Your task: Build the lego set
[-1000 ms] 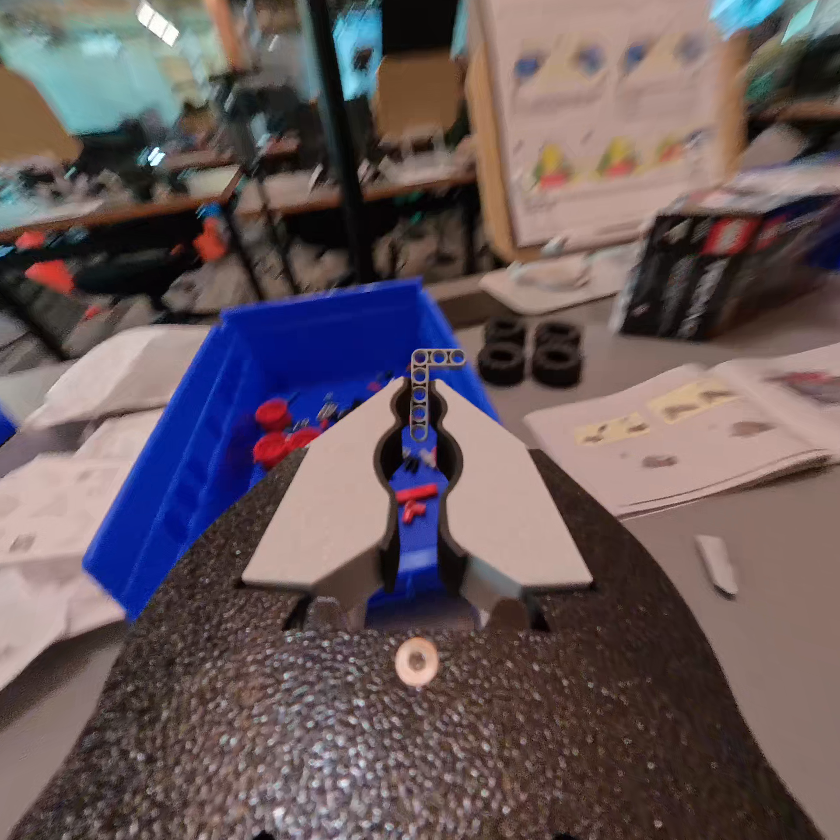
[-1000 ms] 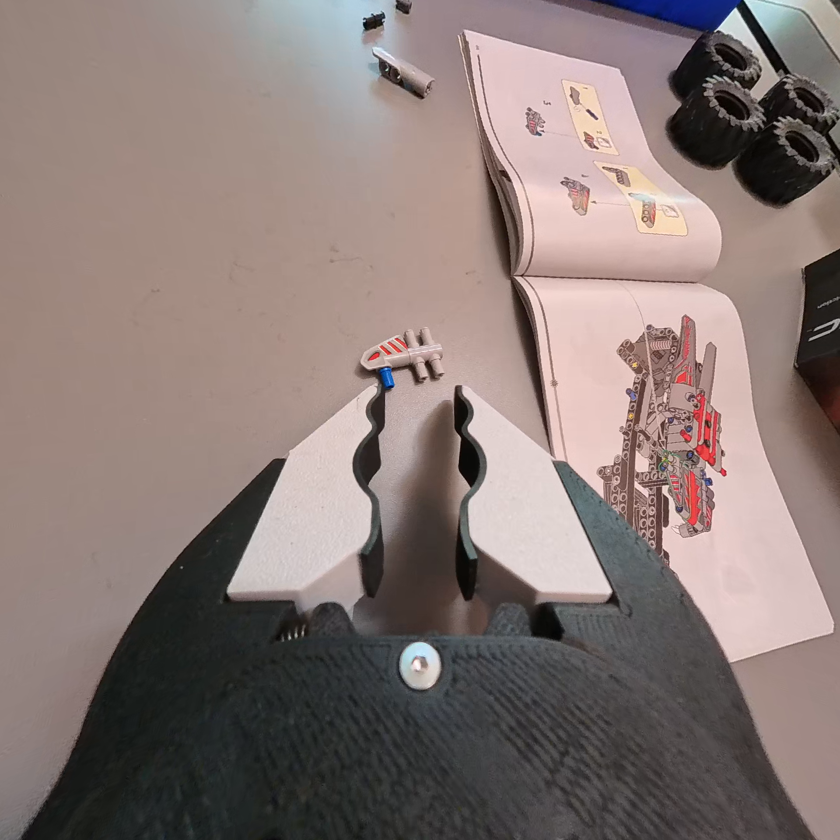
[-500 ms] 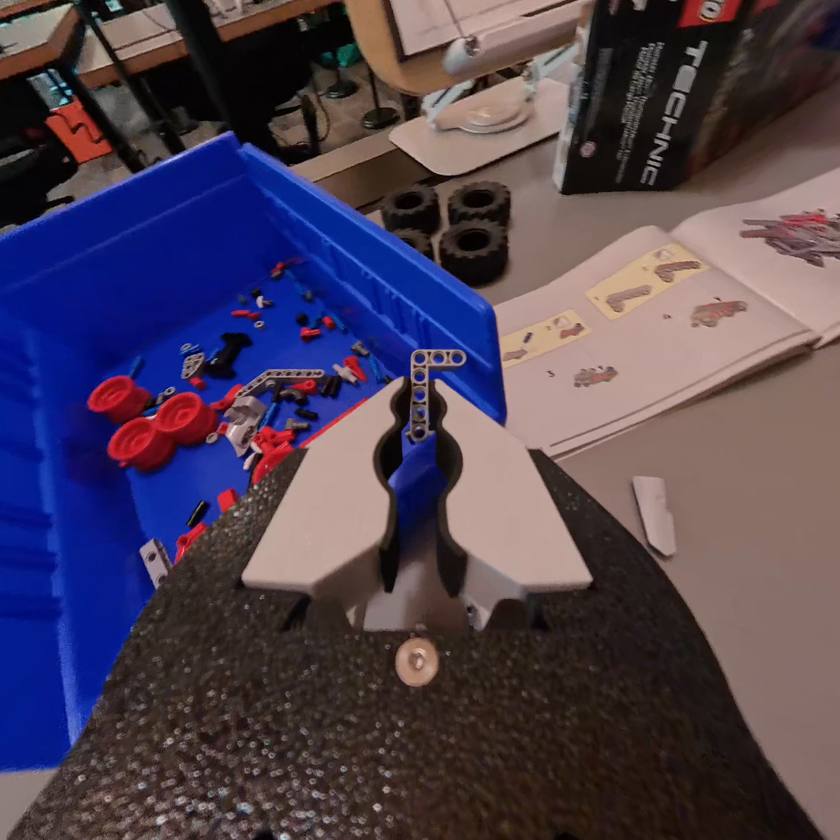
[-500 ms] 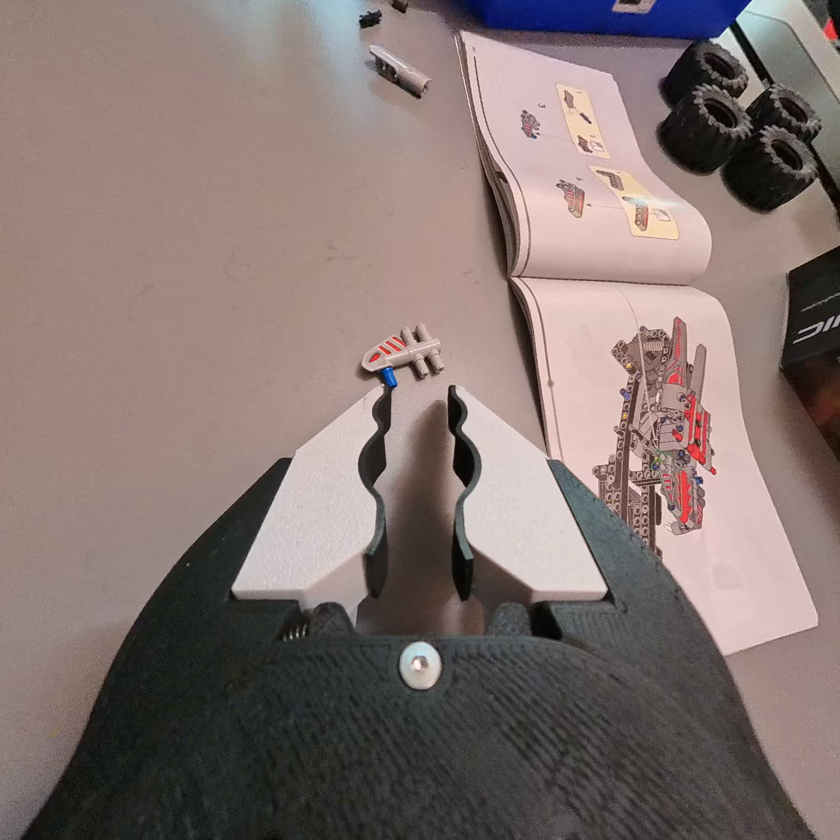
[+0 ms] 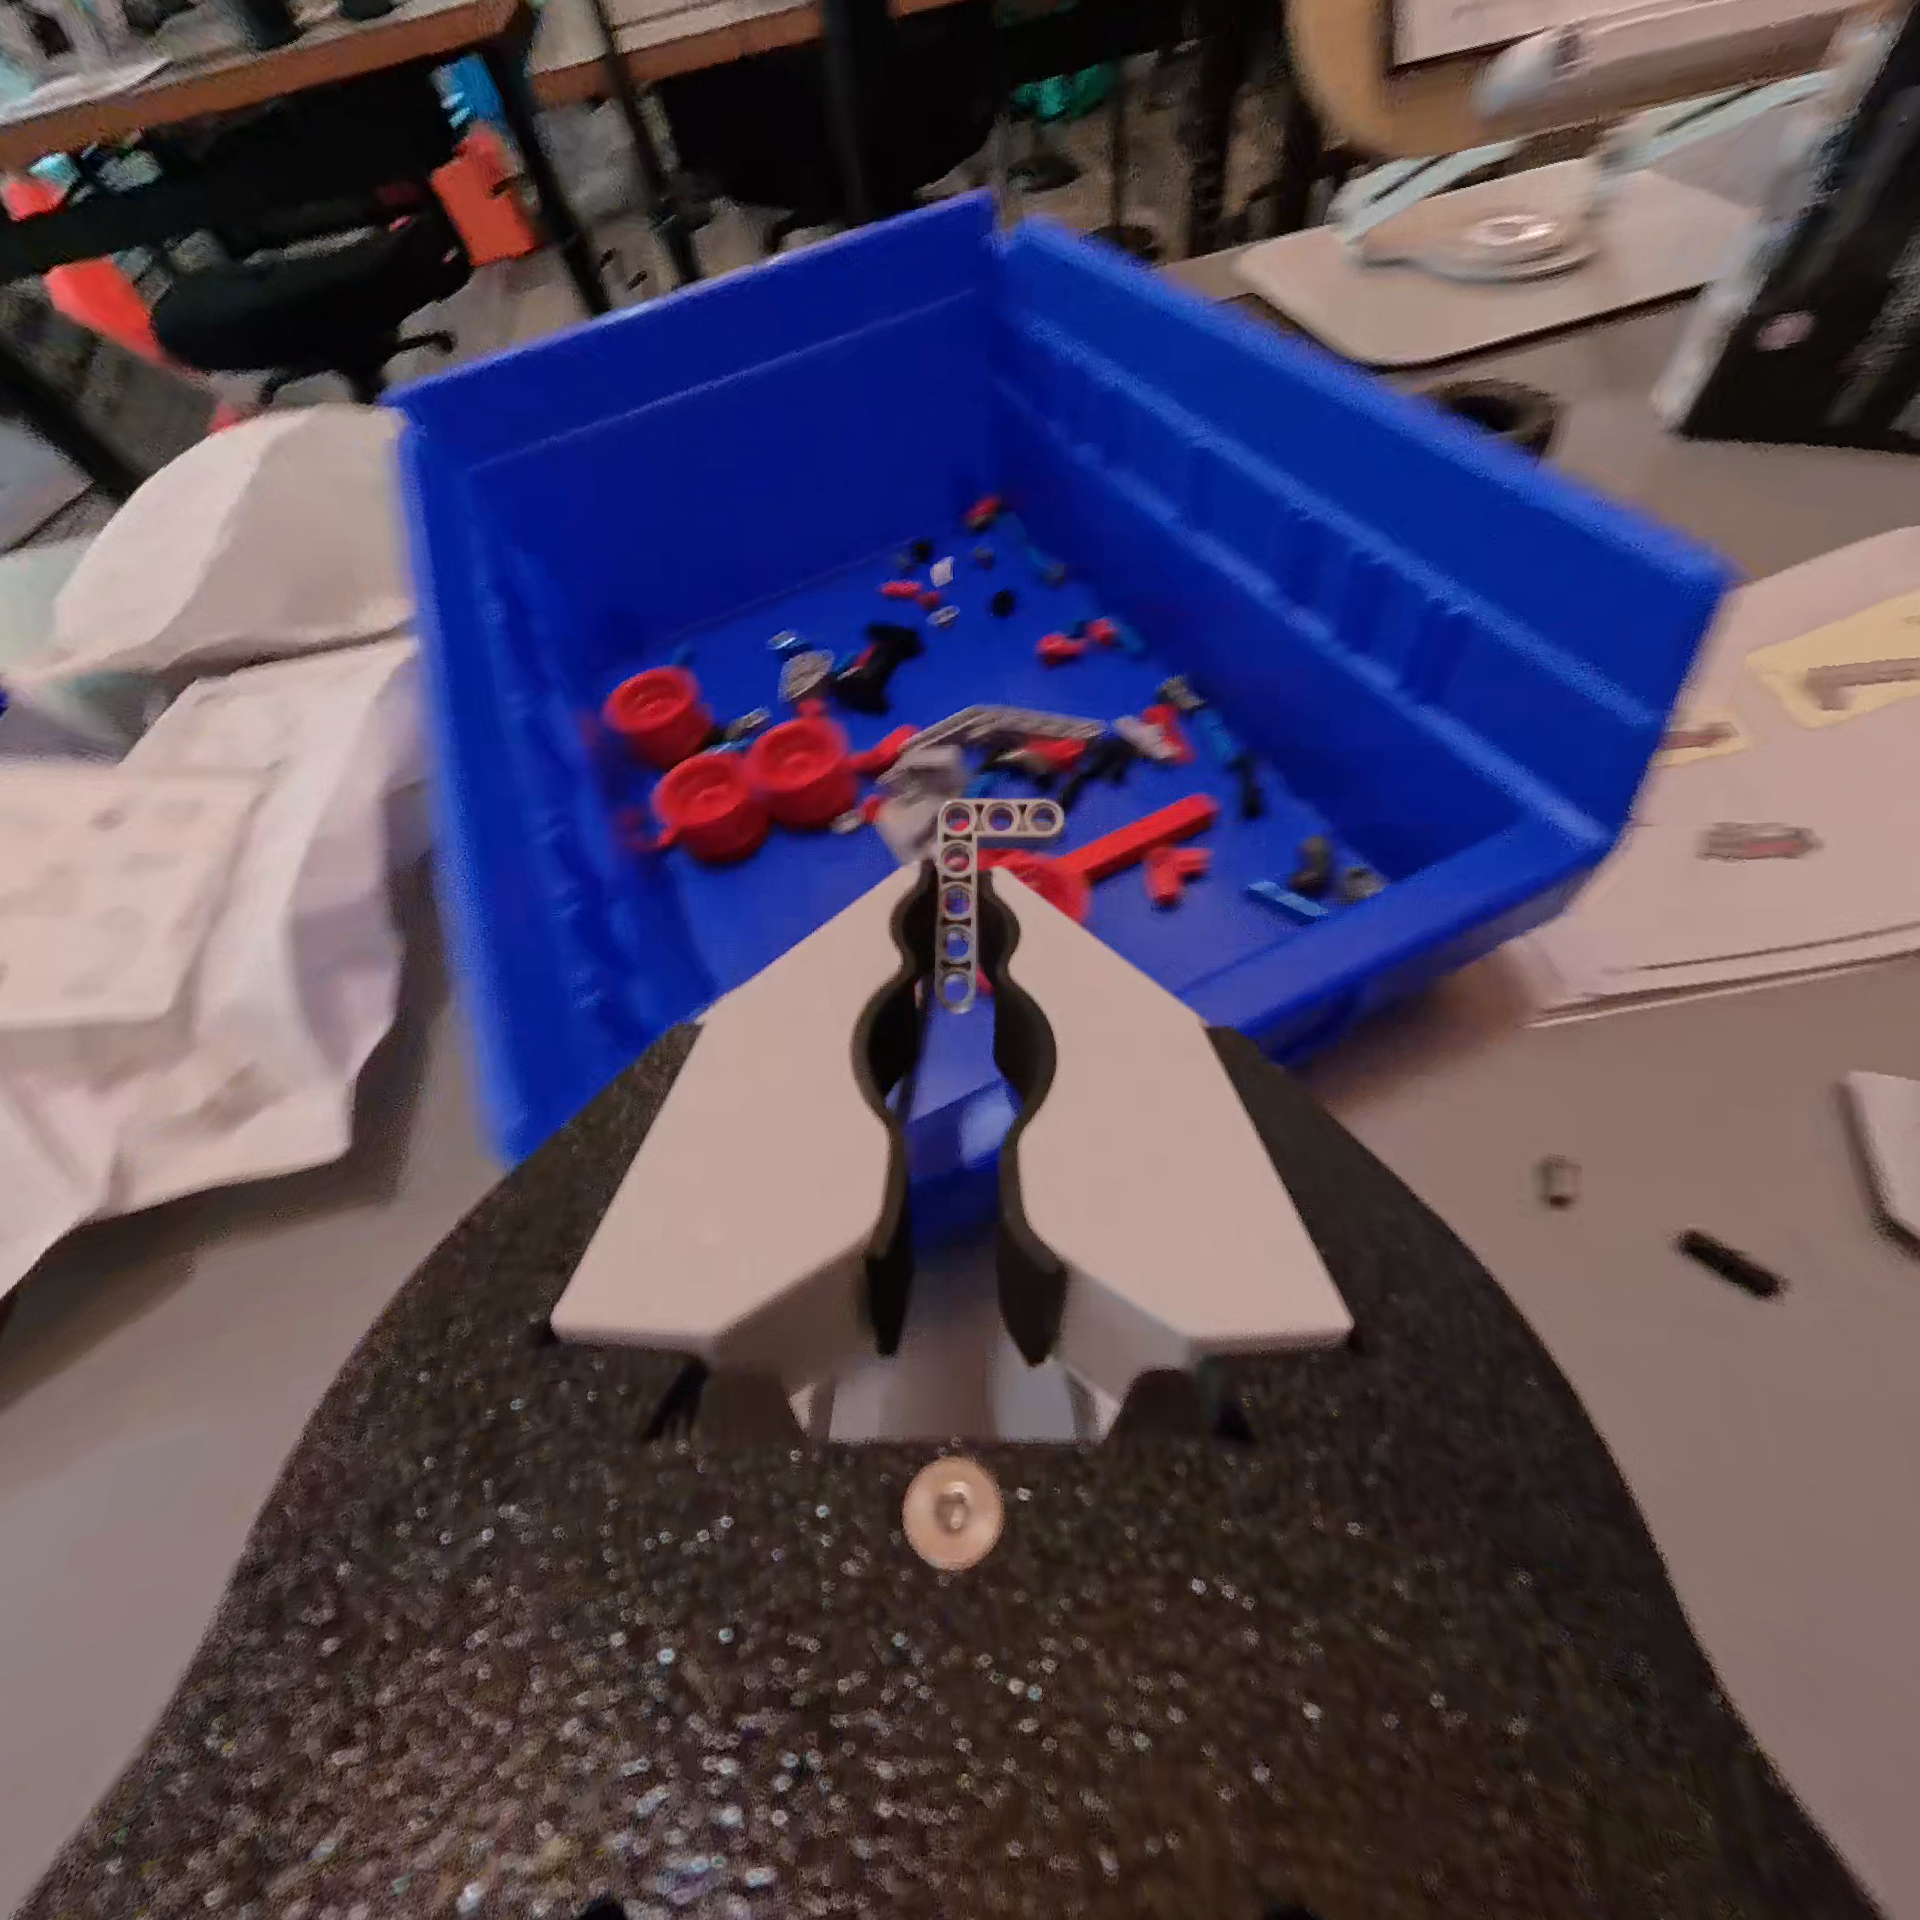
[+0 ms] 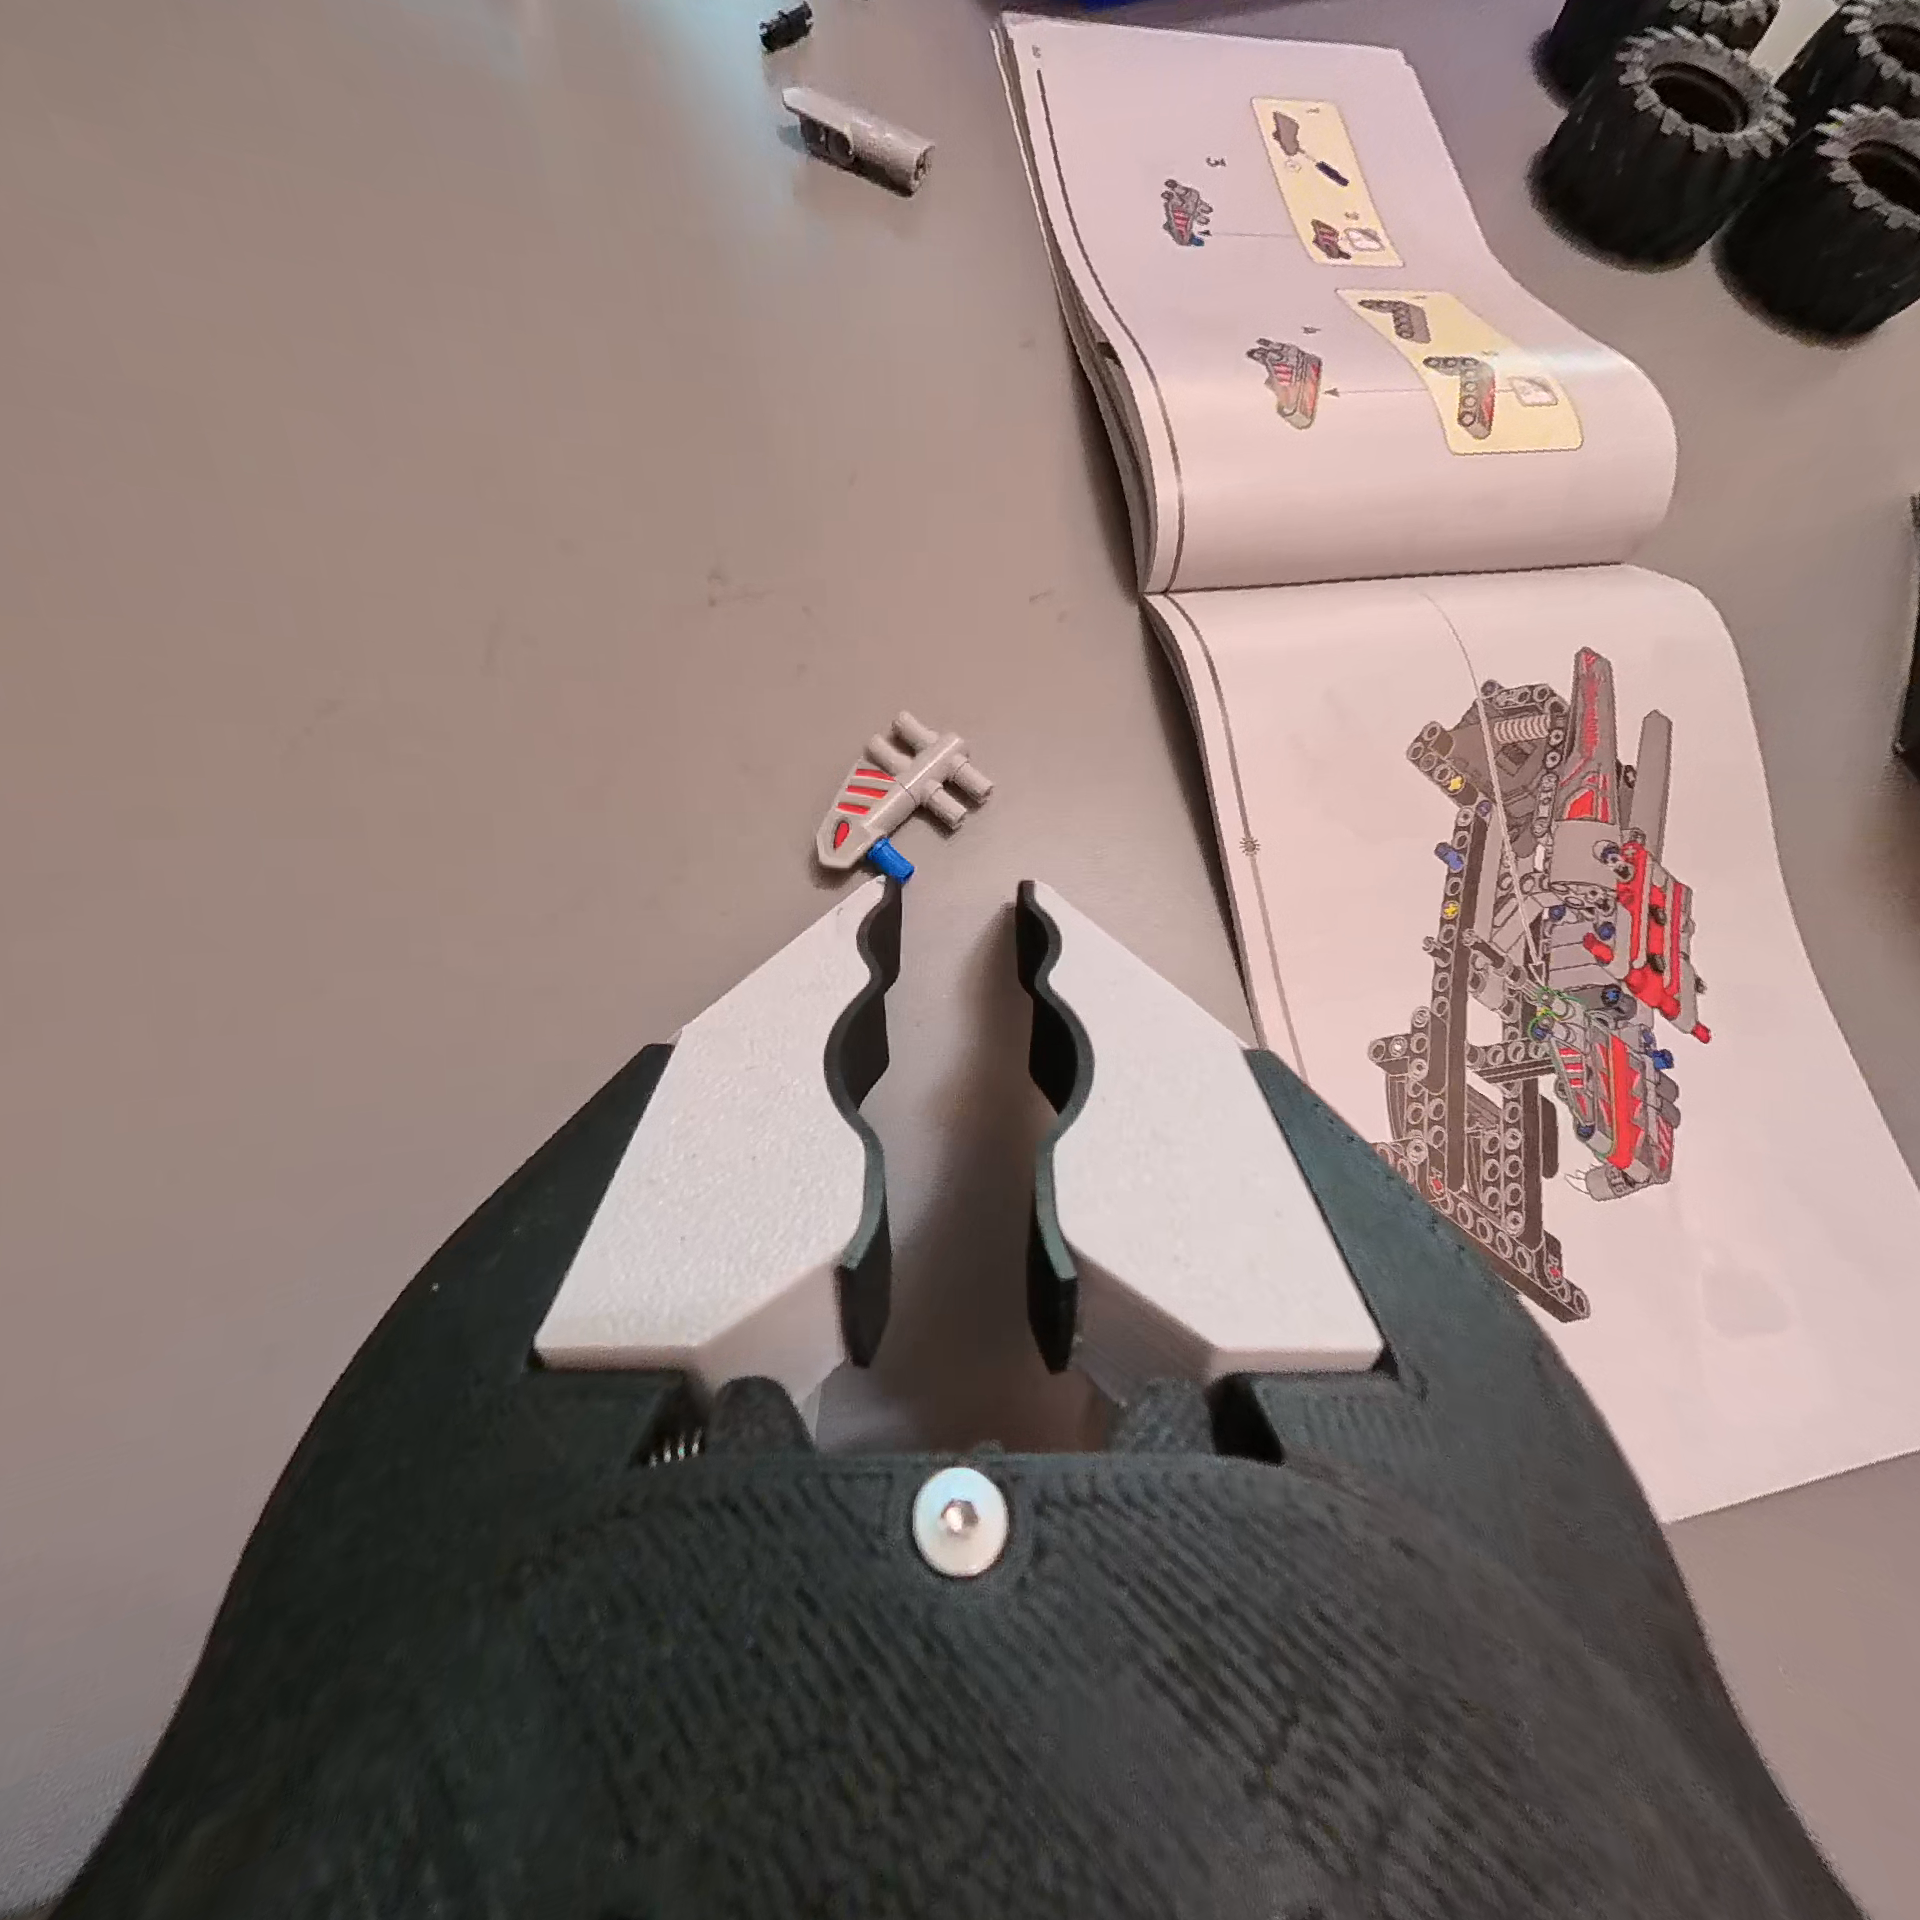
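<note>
The left gripper has its jaws closed on the long leg of a grey L-shaped liftarm. The short leg projects to the right beyond the fingertips, and the beam stands clear above the blue parts bin. The bin sits on the counter and holds three red wheel hubs at its left and mixed small red, grey and black elements across its floor.

The right gripper has its jaws partly open and holds nothing. It hangs low over the counter, with the left fingertip just beside the blue pin of a small grey and red sub-assembly, which lies flat on the counter. The open instruction booklet lies to the right, black tyres at far right, and a grey connector piece far ahead.

Handling, as judged:
- The liftarm is light, rigid plastic with smooth faces. A grip on the flat sides of the long leg, as shown, should prevent rotation.
- The sub-assembly is light and small. Its pin joints may separate under side load.
- Take hold across the grey panel body, not on the blue pin or the protruding grey pegs.
- A low, level approach appears necessary, because the piece may slide on the smooth counter.
</note>
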Motion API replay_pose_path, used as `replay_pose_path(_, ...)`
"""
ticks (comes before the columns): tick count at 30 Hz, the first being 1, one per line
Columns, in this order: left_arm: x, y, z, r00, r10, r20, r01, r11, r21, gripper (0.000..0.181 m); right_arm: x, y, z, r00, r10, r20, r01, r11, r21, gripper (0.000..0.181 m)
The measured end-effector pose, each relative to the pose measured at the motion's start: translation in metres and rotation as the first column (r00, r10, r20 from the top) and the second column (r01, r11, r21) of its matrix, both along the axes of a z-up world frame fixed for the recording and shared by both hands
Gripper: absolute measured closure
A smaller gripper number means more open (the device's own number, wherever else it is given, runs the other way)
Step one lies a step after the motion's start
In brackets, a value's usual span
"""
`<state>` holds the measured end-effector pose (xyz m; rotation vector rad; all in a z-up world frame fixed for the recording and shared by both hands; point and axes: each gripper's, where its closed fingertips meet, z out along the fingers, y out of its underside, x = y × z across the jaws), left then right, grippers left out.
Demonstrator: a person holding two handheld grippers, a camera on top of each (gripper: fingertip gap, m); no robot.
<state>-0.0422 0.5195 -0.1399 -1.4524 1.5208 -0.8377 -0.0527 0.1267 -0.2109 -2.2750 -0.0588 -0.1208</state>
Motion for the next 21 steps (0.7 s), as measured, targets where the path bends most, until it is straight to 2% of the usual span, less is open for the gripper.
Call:
replay_pose_path(4,-0.017,0.045,-0.01,0.993,0.115,0.0,-0.115,0.99,-0.081,0.176,0.002,0.0,0.001,0.999,-0.01,0.039,0.01,1.0,0.004,0.158)
replay_pose_path(6,-0.024,0.059,-0.011,0.988,0.158,-0.002,-0.157,0.986,-0.06,0.177,0.004,0.0,0.001,0.998,-0.024,0.064,0.023,1.0,0.006,0.158)
replay_pose_path(8,-0.022,0.053,-0.001,0.992,0.114,0.05,-0.111,0.991,-0.069,0.177,0.004,0.0,0.001,0.996,-0.024,0.081,0.023,1.0,0.008,0.158)
replay_pose_path(11,-0.015,0.022,0.035,0.983,0.014,0.184,0.001,0.997,-0.08,0.176,0.005,0.0,0.002,0.996,-0.029,0.089,0.028,1.0,0.011,0.153)
replay_pose_path(13,-0.011,-0.014,0.062,0.962,-0.093,0.258,0.107,0.993,-0.042,0.176,0.002,0.0,0.003,0.997,-0.012,0.076,0.011,1.0,0.015,0.146)
replay_pose_path(16,-0.008,-0.106,0.101,0.865,-0.366,0.343,0.361,0.929,0.082,0.176,-0.005,-0.001,0.008,0.997,0.032,0.069,-0.035,0.998,0.049,0.138)
replay_pose_path(17,-0.01,-0.145,0.107,0.811,-0.476,0.341,0.46,0.878,0.132,0.177,-0.007,-0.001,0.012,0.997,0.032,0.064,-0.037,0.996,0.077,0.138)
replay_pose_path(19,-0.019,-0.229,0.098,0.669,-0.693,0.268,0.654,0.721,0.229,0.177,-0.012,-0.003,0.023,1.0,0.025,-0.003,-0.024,0.989,0.144,0.136)
replay_pose_path(21,-0.035,-0.307,0.064,0.485,-0.866,0.119,0.804,0.495,0.329,0.176,-0.016,-0.008,0.032,0.996,-0.01,-0.09,0.028,0.98,0.198,0.139)
